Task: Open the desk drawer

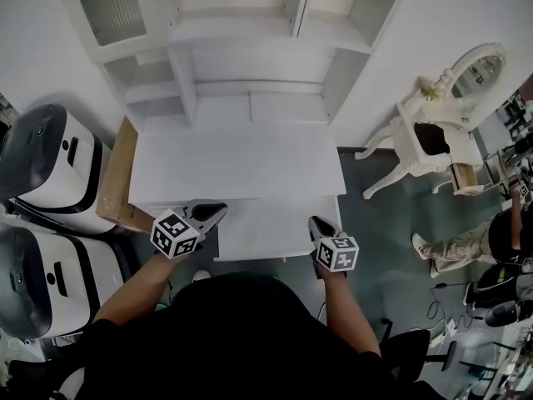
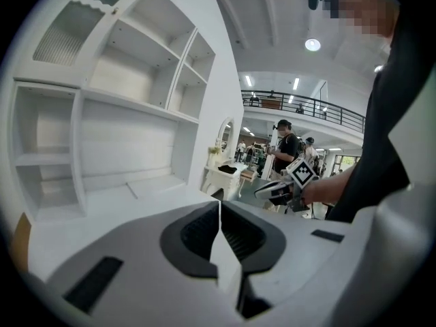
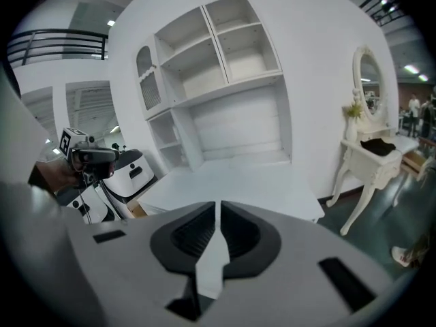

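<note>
The white desk (image 1: 237, 161) stands against the wall under a white shelf unit (image 1: 250, 32). Its drawer (image 1: 266, 232) sticks out from under the front edge as a flat white panel. My left gripper (image 1: 213, 213) hovers at the drawer's left front corner, its jaws shut on nothing. At the drawer's right front corner my right gripper (image 1: 319, 227) is also shut and empty. In the left gripper view the jaws (image 2: 219, 208) meet over the desk top (image 2: 102, 216), with the right gripper (image 2: 283, 191) beyond. The right gripper view shows closed jaws (image 3: 218, 210) over the desk (image 3: 231, 182).
Two large white-and-black machines (image 1: 46, 161) (image 1: 50, 282) stand left of the desk beside a brown board (image 1: 117, 173). A white vanity with an oval mirror (image 1: 441, 123) is at the right. A person (image 1: 479, 240) and cables occupy the floor at the far right.
</note>
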The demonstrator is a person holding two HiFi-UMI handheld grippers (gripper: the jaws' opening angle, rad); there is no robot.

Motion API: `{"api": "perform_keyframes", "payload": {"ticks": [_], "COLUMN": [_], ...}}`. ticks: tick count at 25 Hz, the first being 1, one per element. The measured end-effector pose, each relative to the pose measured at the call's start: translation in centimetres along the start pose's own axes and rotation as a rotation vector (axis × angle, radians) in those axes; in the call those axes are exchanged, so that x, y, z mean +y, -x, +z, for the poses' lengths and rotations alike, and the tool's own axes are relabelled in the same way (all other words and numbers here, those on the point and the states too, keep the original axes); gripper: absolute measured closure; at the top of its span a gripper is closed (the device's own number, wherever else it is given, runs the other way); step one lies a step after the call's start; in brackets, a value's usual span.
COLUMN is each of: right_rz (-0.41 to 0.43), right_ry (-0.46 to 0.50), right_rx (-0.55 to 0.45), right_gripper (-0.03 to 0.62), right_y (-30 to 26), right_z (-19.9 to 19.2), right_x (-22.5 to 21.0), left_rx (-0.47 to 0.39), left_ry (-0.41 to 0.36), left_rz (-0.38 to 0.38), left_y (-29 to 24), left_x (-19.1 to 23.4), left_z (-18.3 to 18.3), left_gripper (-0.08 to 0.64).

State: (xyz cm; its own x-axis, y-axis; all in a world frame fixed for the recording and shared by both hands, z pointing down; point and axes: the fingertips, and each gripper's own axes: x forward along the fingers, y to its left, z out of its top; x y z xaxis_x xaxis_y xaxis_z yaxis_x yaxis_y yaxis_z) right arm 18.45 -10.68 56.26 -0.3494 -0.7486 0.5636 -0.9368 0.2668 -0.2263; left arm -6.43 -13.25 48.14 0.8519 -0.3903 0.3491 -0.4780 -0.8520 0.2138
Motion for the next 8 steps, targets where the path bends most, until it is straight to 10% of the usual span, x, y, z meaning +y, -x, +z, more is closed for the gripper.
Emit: {"api": "perform_keyframes", "payload": {"ticks": [8], "right_rz": [0.000], "right_ry": [0.040], "right_rx": [-0.111], "right_gripper": [0.566], "right_y": [2.0], "right_z": [2.8], "right_x": [0.2], "left_rx": [-0.021], "left_ry": [0.005], "left_rz": [0.044], "left_y": [0.5], "left_x": [0.2], "left_z": [0.6], "left_gripper": [0.543]}}
